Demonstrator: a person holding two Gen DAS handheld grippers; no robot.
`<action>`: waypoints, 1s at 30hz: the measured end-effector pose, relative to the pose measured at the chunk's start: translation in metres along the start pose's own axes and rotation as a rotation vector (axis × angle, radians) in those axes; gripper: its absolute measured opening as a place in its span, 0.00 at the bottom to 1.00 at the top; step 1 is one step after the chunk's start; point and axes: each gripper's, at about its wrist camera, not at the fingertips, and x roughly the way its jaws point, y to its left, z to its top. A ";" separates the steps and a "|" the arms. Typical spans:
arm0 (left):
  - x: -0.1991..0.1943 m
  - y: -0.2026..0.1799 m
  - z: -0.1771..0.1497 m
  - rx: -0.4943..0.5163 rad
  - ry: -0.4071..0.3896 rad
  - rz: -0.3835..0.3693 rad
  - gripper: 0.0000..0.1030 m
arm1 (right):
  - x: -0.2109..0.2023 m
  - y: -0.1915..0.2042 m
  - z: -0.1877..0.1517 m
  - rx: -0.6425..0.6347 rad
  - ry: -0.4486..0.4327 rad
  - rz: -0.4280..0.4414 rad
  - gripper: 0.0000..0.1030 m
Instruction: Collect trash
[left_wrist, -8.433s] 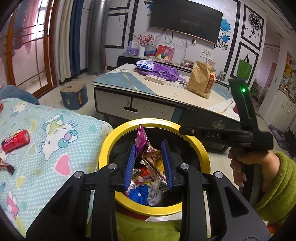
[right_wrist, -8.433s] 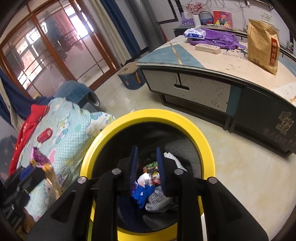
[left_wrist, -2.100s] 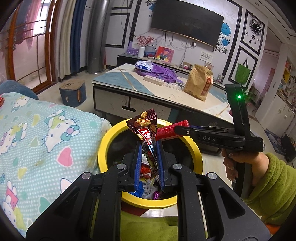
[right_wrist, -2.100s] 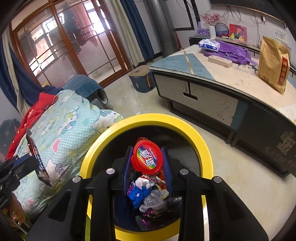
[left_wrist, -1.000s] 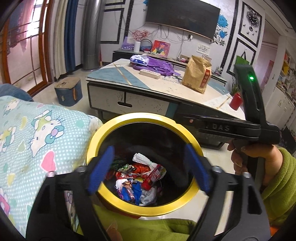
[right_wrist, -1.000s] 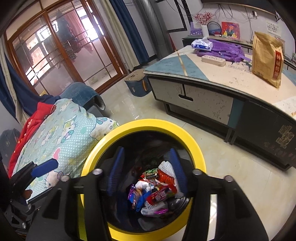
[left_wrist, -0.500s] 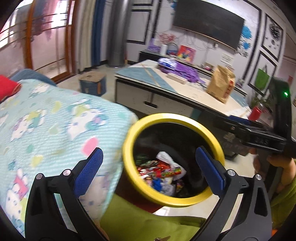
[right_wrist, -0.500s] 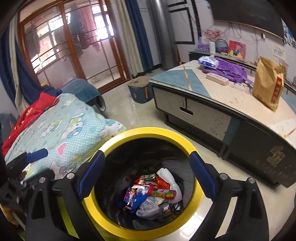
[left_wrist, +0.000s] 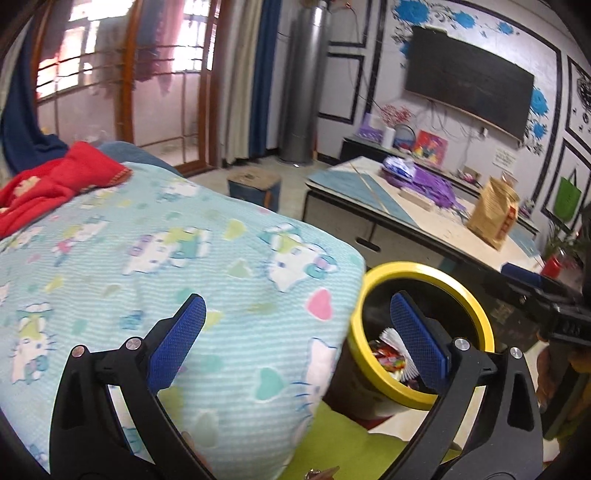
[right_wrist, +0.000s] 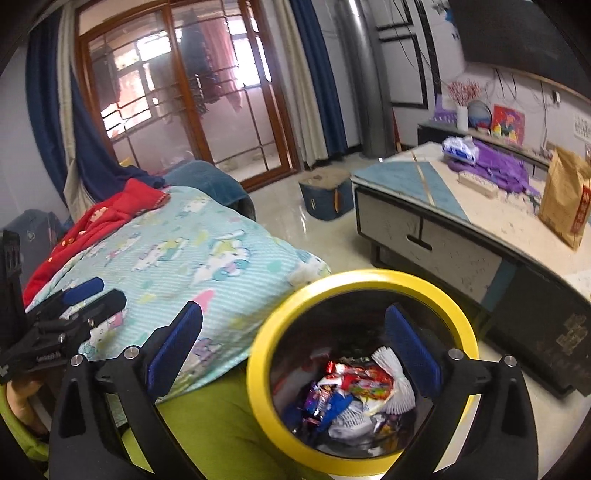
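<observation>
Left gripper (left_wrist: 297, 334): jaws spread as wide as they go, nothing between the blue pads (left_wrist: 177, 338). It hangs over the cartoon-print blanket (left_wrist: 166, 258); the yellow-rimmed bin (left_wrist: 476, 325) sits at about 3 o'clock from the gap, with the right-hand pad overlapping the rim's inside edge in this view.

Right gripper (right_wrist: 295, 339): jaws opening, near their widest, nothing held. The bin (right_wrist: 258, 354) lies at roughly 5 o'clock from the gap; its right pad stands in front of the dark interior, its left pad over the blanket (right_wrist: 192, 258).

Trash (right_wrist: 354, 391): a heap of coloured wrappers and a white pleated paper cup liner at the bottom of the bin, well below both sets of jaws. From the left wrist view only a sliver of it (left_wrist: 388, 354) shows past the rim.

Beyond: low surface (right_wrist: 517, 236) at 2 o'clock carrying a brown paper bag (right_wrist: 565, 199) and a purple cloth (right_wrist: 495, 170); red garment (right_wrist: 110, 214) at the far end of the blanket.

Change from two seconds ago: the left jaws then pinched a dark snack wrapper and the right jaws a red round-ended tube, both over the bin. Both are now let go. Both views have swung leftward since, so the bin has slid right of centre and more blanket shows.
</observation>
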 end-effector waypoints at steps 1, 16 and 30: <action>-0.005 0.004 0.000 -0.004 -0.014 0.010 0.89 | -0.002 0.005 0.000 -0.007 -0.014 0.004 0.94; -0.069 0.023 -0.021 0.023 -0.155 0.034 0.89 | -0.043 0.068 -0.018 -0.120 -0.326 -0.004 0.94; -0.091 0.039 -0.034 -0.046 -0.236 0.106 0.89 | -0.033 0.098 -0.040 -0.231 -0.364 -0.033 0.94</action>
